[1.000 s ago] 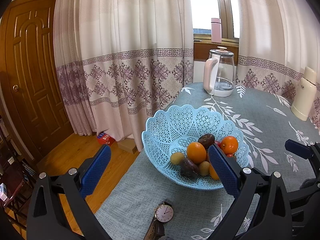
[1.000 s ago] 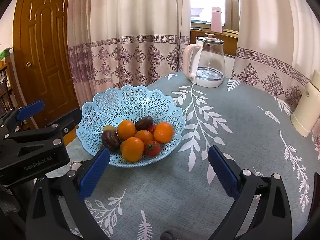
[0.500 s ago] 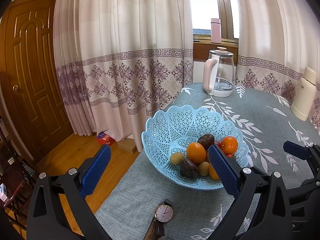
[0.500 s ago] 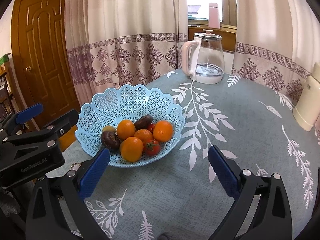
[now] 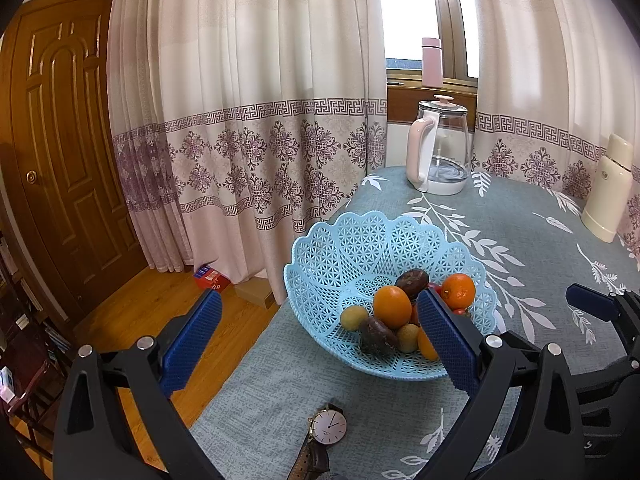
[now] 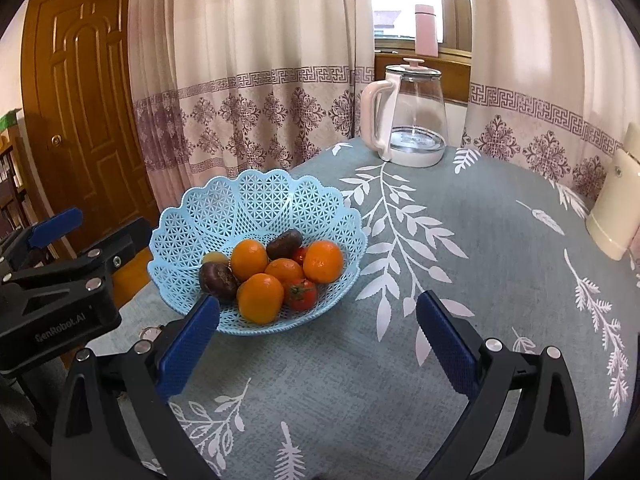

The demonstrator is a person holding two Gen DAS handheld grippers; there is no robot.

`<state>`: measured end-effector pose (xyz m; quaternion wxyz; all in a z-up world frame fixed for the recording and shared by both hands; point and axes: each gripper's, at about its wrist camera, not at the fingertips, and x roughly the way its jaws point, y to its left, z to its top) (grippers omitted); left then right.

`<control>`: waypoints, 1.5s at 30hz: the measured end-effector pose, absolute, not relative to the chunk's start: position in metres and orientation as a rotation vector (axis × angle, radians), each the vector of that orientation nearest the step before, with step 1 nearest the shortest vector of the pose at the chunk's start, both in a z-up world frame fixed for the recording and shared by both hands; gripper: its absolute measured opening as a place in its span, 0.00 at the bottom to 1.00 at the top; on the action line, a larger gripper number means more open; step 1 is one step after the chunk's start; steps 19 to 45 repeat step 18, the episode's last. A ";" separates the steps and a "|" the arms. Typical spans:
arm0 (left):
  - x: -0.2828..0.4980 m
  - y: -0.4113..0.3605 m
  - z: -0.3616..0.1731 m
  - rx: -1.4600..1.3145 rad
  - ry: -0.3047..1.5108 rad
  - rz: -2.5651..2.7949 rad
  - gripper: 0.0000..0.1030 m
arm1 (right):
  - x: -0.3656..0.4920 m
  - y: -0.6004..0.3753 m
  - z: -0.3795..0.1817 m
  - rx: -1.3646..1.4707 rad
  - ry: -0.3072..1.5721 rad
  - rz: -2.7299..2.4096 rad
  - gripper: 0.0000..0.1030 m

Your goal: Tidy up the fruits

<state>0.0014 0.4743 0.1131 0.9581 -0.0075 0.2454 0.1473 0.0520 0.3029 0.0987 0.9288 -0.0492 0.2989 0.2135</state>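
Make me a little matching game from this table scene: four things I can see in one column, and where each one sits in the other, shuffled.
Things:
1. tomato
2. wristwatch
3. glass kettle
4. pink bottle

Places:
A. on the windowsill
B. inside the blue basket
C. at the far end of the table, by the curtain
D. flat on the tablecloth, in front of the basket

Pairs: 1-B, 2-D, 3-C, 4-A
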 end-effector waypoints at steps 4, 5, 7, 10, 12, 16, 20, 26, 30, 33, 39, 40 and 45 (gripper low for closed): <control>0.001 0.474 0.114 -0.015 0.497 0.301 0.96 | 0.049 0.305 0.099 -0.120 0.603 0.438 0.95; 0.001 0.475 0.114 -0.015 0.497 0.301 0.96 | 0.049 0.306 0.099 -0.122 0.602 0.440 0.95; 0.001 0.475 0.115 -0.015 0.497 0.301 0.96 | 0.049 0.306 0.099 -0.121 0.604 0.440 0.95; 0.001 0.474 0.115 -0.015 0.497 0.301 0.96 | 0.050 0.304 0.099 -0.111 0.616 0.444 0.95; 0.001 0.474 0.116 -0.013 0.496 0.301 0.96 | 0.051 0.303 0.098 -0.105 0.629 0.442 0.95; 0.001 0.473 0.117 -0.008 0.497 0.301 0.96 | 0.055 0.296 0.096 -0.082 0.660 0.421 0.95; 0.002 0.471 0.117 -0.005 0.499 0.300 0.96 | 0.057 0.292 0.095 -0.078 0.667 0.409 0.95; 0.002 0.471 0.117 -0.005 0.499 0.300 0.96 | 0.057 0.292 0.095 -0.078 0.667 0.409 0.95; 0.002 0.471 0.117 -0.005 0.499 0.300 0.96 | 0.057 0.292 0.095 -0.078 0.667 0.409 0.95; 0.002 0.471 0.117 -0.005 0.499 0.300 0.96 | 0.057 0.292 0.095 -0.078 0.667 0.409 0.95; 0.002 0.471 0.117 -0.005 0.499 0.300 0.96 | 0.057 0.292 0.095 -0.078 0.667 0.409 0.95; 0.002 0.471 0.117 -0.005 0.499 0.300 0.96 | 0.057 0.292 0.095 -0.078 0.667 0.409 0.95; 0.002 0.471 0.117 -0.005 0.499 0.300 0.96 | 0.057 0.292 0.095 -0.078 0.667 0.409 0.95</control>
